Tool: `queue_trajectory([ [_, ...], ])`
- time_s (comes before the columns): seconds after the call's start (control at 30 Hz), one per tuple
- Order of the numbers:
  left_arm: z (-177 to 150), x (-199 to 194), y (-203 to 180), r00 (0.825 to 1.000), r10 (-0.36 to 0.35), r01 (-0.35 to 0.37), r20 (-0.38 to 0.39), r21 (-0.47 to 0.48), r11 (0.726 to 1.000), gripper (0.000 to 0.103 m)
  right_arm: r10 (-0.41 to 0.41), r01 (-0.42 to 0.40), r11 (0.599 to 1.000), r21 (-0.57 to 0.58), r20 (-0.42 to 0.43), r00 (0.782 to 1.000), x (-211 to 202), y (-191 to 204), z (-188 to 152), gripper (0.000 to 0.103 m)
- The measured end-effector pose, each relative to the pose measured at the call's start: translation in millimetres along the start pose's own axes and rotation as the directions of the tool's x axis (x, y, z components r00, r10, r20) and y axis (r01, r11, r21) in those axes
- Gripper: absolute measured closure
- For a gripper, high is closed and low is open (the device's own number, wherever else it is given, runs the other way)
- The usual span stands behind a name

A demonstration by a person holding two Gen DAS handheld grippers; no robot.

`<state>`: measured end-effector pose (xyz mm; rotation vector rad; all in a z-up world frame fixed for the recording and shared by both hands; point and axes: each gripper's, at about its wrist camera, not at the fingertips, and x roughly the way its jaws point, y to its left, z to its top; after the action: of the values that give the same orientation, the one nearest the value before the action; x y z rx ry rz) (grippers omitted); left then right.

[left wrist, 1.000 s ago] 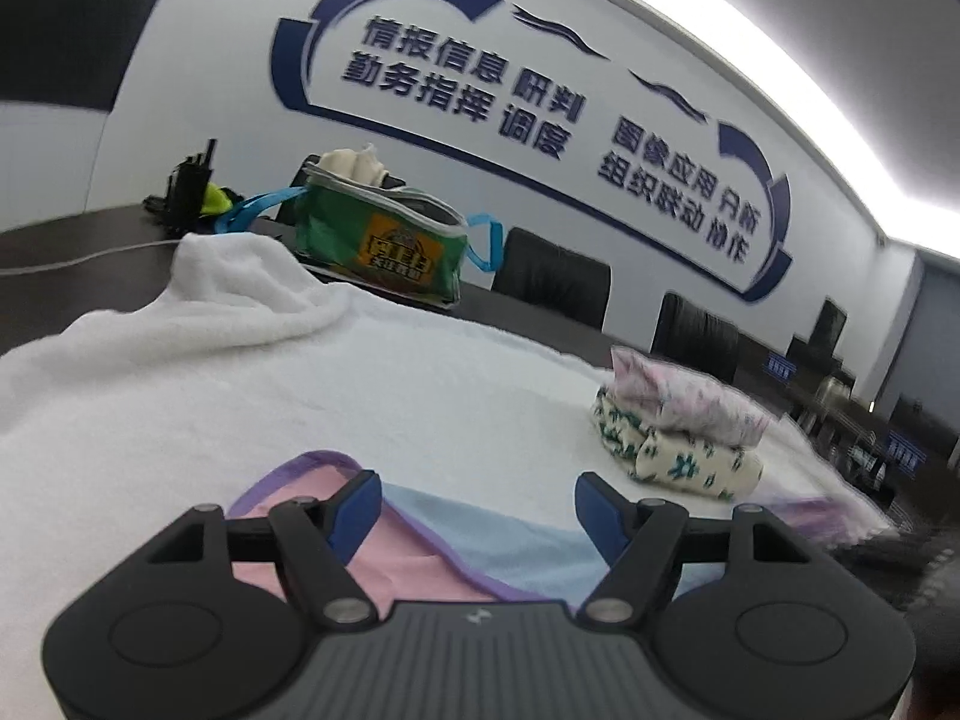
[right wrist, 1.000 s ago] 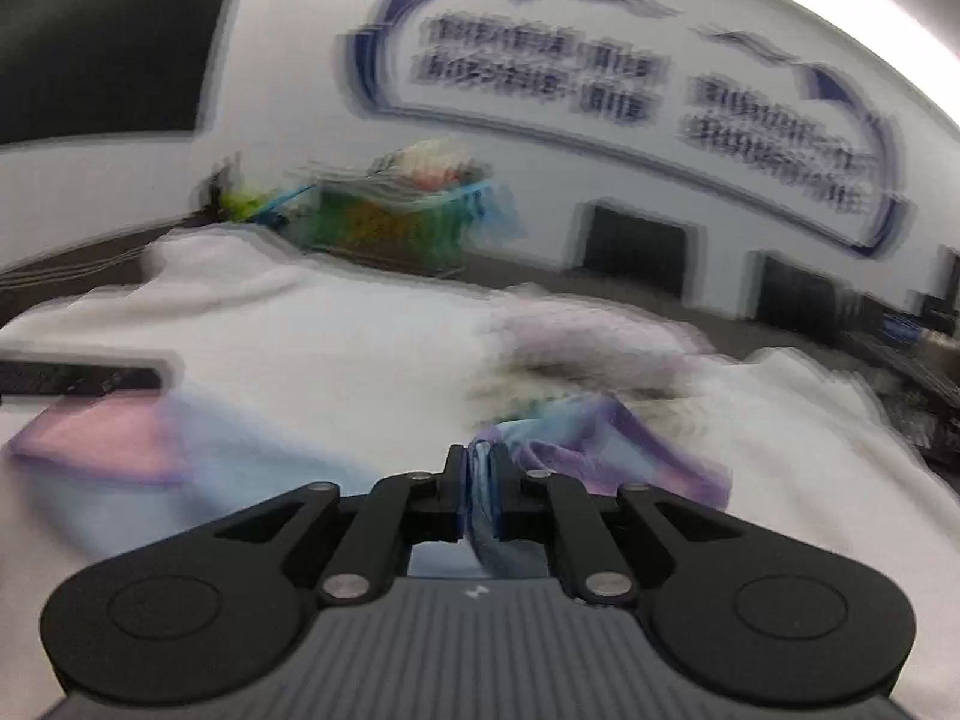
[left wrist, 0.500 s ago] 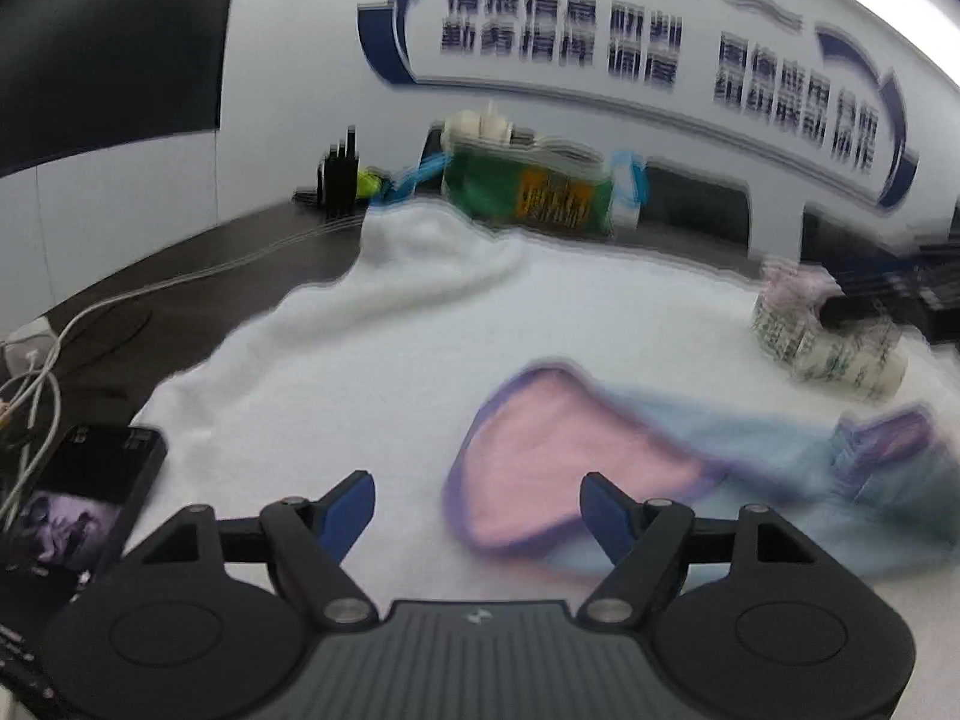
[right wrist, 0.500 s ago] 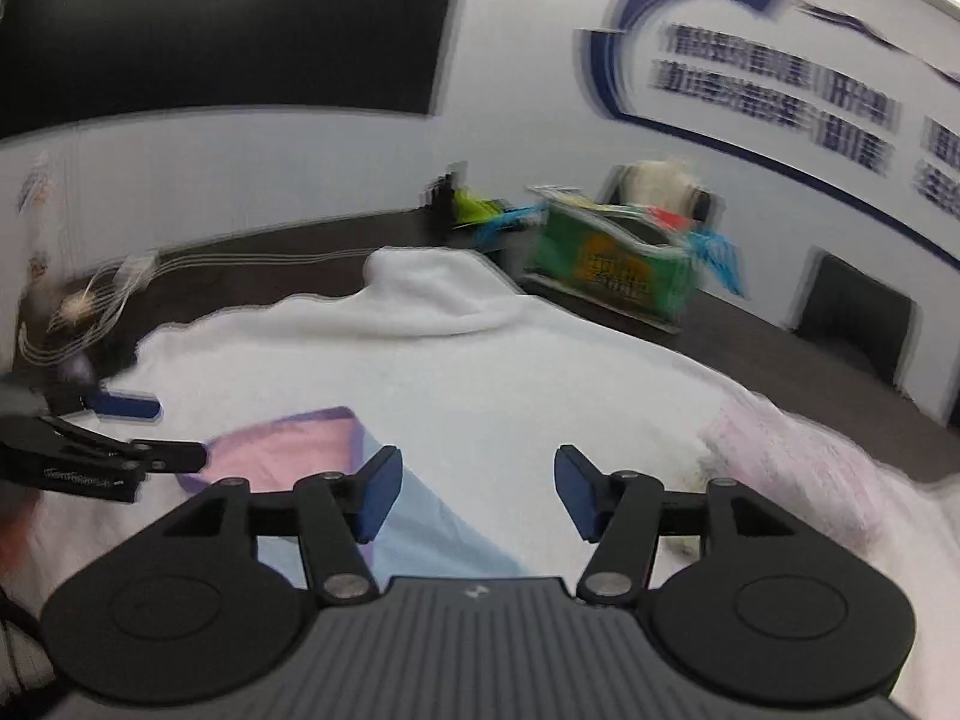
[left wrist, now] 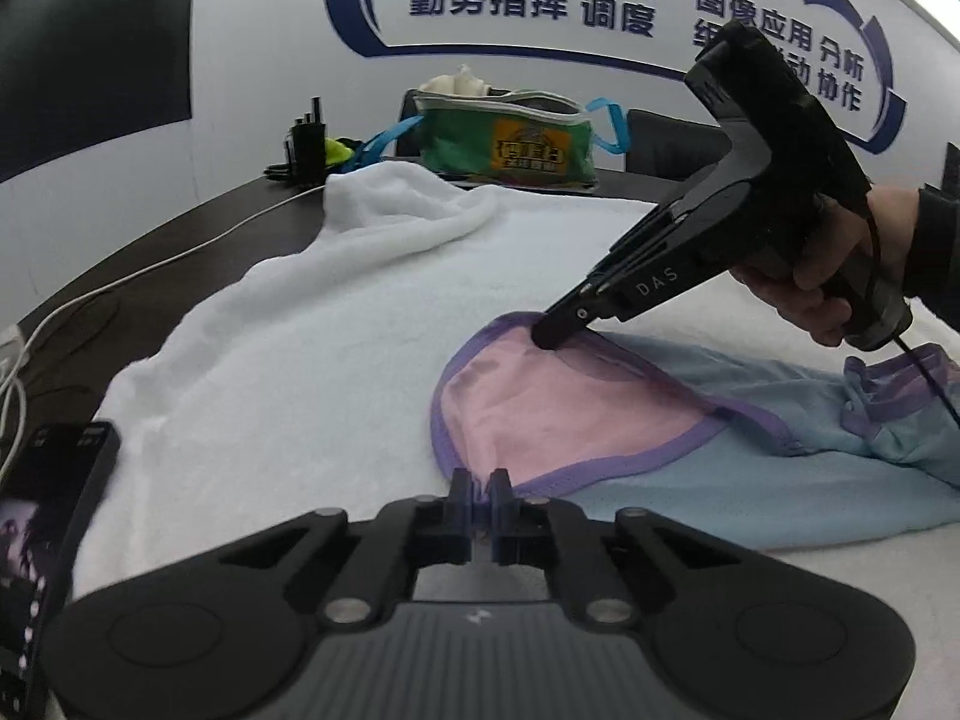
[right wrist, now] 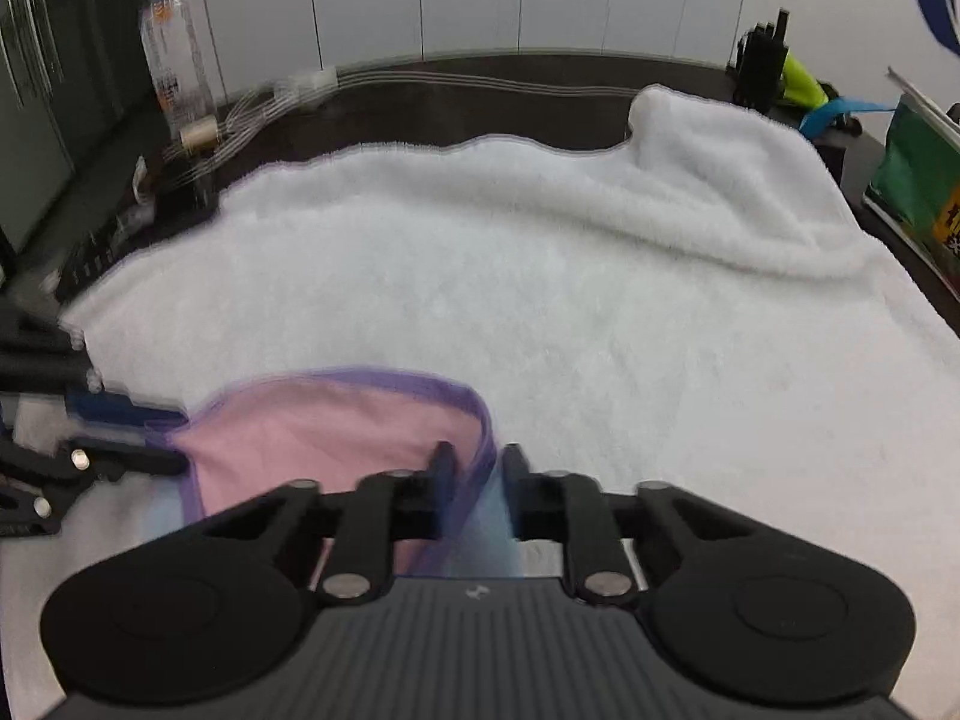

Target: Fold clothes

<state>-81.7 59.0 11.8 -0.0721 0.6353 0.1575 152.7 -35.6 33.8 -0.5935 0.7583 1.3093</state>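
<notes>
A pink and light-blue garment (left wrist: pixel 576 414) with a purple hem lies on a white towel (left wrist: pixel 312 348). My left gripper (left wrist: pixel 480 495) is closing its jaws on the near hem of the pink part, and the pads pinch the trim. My right gripper (left wrist: pixel 549 336), held by a person's hand (left wrist: pixel 840 282), comes down from the right onto the far hem. In the right wrist view its jaws (right wrist: pixel 480 468) are closing with the purple hem and blue fabric (right wrist: pixel 480 516) caught between them. The left gripper's fingers (right wrist: pixel 120 408) show at that view's left edge.
A green bag (left wrist: pixel 510 144) with blue straps stands behind the towel. Black chargers (left wrist: pixel 306 138) and white cables (left wrist: pixel 150 264) lie on the dark table. A phone (left wrist: pixel 54 510) rests by the towel's left edge. A clear bottle (right wrist: pixel 174 72) stands at the far left.
Half a second ago both grippers were open. Now each is shut on the pink part's hem. The right gripper swung from the garment's other end to the pink end.
</notes>
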Motion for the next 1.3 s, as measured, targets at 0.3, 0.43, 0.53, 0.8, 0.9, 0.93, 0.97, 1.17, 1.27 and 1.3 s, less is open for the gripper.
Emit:
queue_trajectory([
  [0.3,114,51,15,0.998,-0.057,0.057,-0.018,0.02,0.998,0.099,-0.388,0.358,0.905,0.229,0.105,0.916,-30,-41,26,0.101],
  [0.43,159,115,14,0.997,-0.009,0.008,-0.076,-0.014,1.0,0.087,-0.586,0.552,0.717,0.426,-0.061,0.808,-16,-85,39,0.1],
  [0.53,161,145,13,0.995,0.044,-0.049,-0.087,-0.055,0.997,0.084,-0.647,0.626,0.659,0.416,-0.11,0.754,-13,-95,41,0.094],
  [0.8,93,34,-10,0.981,-0.166,0.175,0.103,-0.092,0.98,0.042,-0.601,0.539,0.792,0.286,0.214,0.77,-151,7,-5,0.04],
  [0.9,51,3,-52,0.919,-0.386,0.388,0.076,-0.015,0.921,0.034,-0.469,0.455,0.882,0.121,0.297,0.832,-194,50,-69,0.032],
  [0.93,38,-1,-68,0.893,-0.447,0.448,0.041,0.0,0.894,0.034,-0.433,0.421,0.901,0.103,0.28,0.857,-197,53,-90,0.03],
  [0.97,26,-6,-83,0.864,-0.504,0.504,0.005,0.014,0.864,0.034,-0.399,0.387,0.917,0.1,0.254,0.881,-197,54,-111,0.03],
  [1.17,-7,0,-162,0.9,-0.435,0.431,-0.019,0.181,0.884,0.035,-0.255,0.219,0.957,0.188,0.189,0.948,-197,43,-214,0.03],
  [1.27,-6,11,-164,0.908,-0.416,0.418,-0.047,0.15,0.896,0.087,-0.237,0.154,0.934,0.323,0.237,0.942,-181,23,-229,0.039],
  [1.3,-5,14,-163,0.904,-0.423,0.427,-0.062,0.131,0.895,0.097,-0.241,0.152,0.924,0.35,0.226,0.944,-172,19,-228,0.055],
])
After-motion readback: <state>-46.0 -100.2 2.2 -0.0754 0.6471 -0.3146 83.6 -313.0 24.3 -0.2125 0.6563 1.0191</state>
